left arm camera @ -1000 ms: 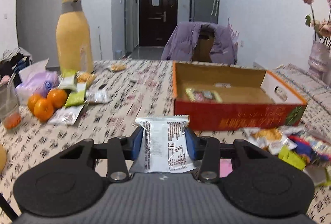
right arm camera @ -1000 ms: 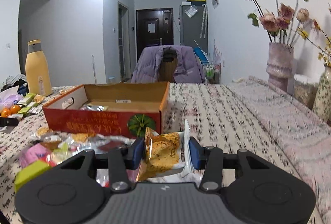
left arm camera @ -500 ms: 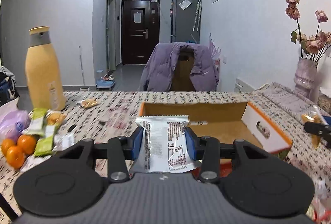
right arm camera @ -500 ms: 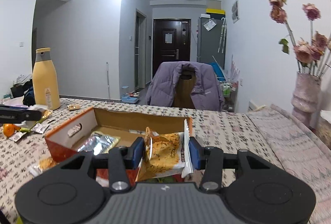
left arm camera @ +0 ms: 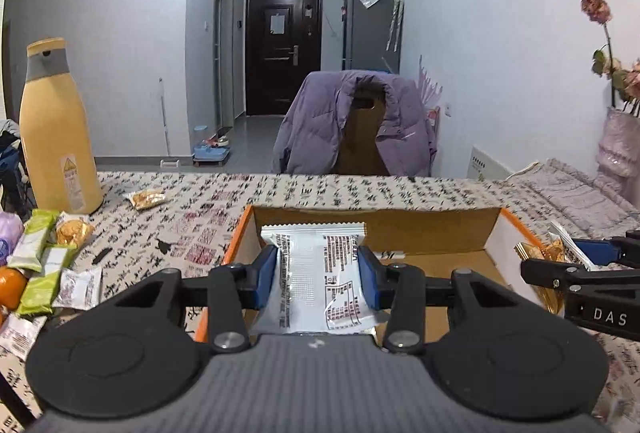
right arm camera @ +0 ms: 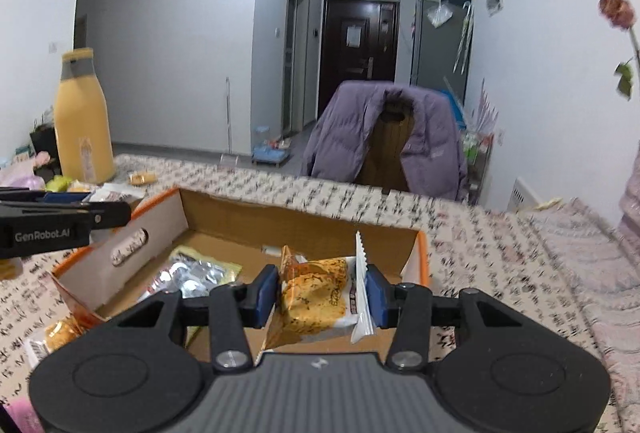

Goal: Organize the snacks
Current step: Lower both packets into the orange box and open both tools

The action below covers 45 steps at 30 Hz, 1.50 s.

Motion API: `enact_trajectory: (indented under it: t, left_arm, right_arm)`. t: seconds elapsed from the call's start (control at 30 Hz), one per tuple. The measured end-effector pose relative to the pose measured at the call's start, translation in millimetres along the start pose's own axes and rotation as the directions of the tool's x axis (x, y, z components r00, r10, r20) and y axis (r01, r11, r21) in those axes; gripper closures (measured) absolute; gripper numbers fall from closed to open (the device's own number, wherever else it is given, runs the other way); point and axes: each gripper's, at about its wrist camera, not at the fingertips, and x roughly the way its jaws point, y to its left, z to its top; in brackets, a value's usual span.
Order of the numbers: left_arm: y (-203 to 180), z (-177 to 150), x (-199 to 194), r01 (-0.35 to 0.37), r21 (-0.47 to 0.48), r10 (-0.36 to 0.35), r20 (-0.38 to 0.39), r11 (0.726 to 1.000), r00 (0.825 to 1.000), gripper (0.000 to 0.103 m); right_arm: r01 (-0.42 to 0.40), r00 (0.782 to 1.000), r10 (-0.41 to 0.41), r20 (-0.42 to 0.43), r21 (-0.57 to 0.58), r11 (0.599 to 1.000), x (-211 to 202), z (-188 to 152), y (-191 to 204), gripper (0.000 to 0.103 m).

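My left gripper (left arm camera: 318, 275) is shut on a white snack packet (left arm camera: 316, 281) with red print, held over the near left part of the open cardboard box (left arm camera: 372, 229). My right gripper (right arm camera: 322, 289) is shut on an orange cracker packet (right arm camera: 316, 293) with a white edge, hovering over the right end of the same box (right arm camera: 304, 229). A silver foil packet (right arm camera: 188, 273) lies inside the box. In the left wrist view the right gripper (left arm camera: 560, 257) enters from the right with its orange packet (left arm camera: 536, 253). The right wrist view shows the left gripper's finger (right arm camera: 60, 219) at the left edge.
A tall yellow bottle (left arm camera: 56, 137) stands at the table's left. Green and white snack packets (left arm camera: 44, 265) and oranges (left arm camera: 10, 285) lie beside it. A lone packet (left arm camera: 146, 199) lies further back. A chair with a purple jacket (left arm camera: 356, 125) stands behind the table. A vase (left arm camera: 620, 149) stands far right.
Both grippers have swung toward the box with their packets still gripped, the left from the left side and the right from the right; both now hang over the box opening.
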Motion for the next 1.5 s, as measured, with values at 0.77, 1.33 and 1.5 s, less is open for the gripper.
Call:
enact_trajectory:
  t: [0.77,1.33,1.5]
  left_arm:
    - [9.3,-31.2,4.1,0.072,-0.024,-0.071,0.061,0.997,0.996,0.000]
    - [8.0,-15.3,-14.7,0.067,-0.046,-0.062,0.106,0.997,0.992,0.000]
    - [7.9,-7.8,-26.0,0.058,-0.053,-0.053,0.087,0.997,0.995,0.000]
  right_arm:
    - [-0.010,0.998,0.005,0.056,0.094,0.996,-3.4,-25.7,-23.0,0.007]
    - [0.029,0.989,-0.049,0.140,0.139,0.990,-34.6,-14.9,-28.7,0.000]
    - [0.063,0.993,-0.073,0.096,0.107,0.992,-43.6,-17.3,-17.0,0.000]
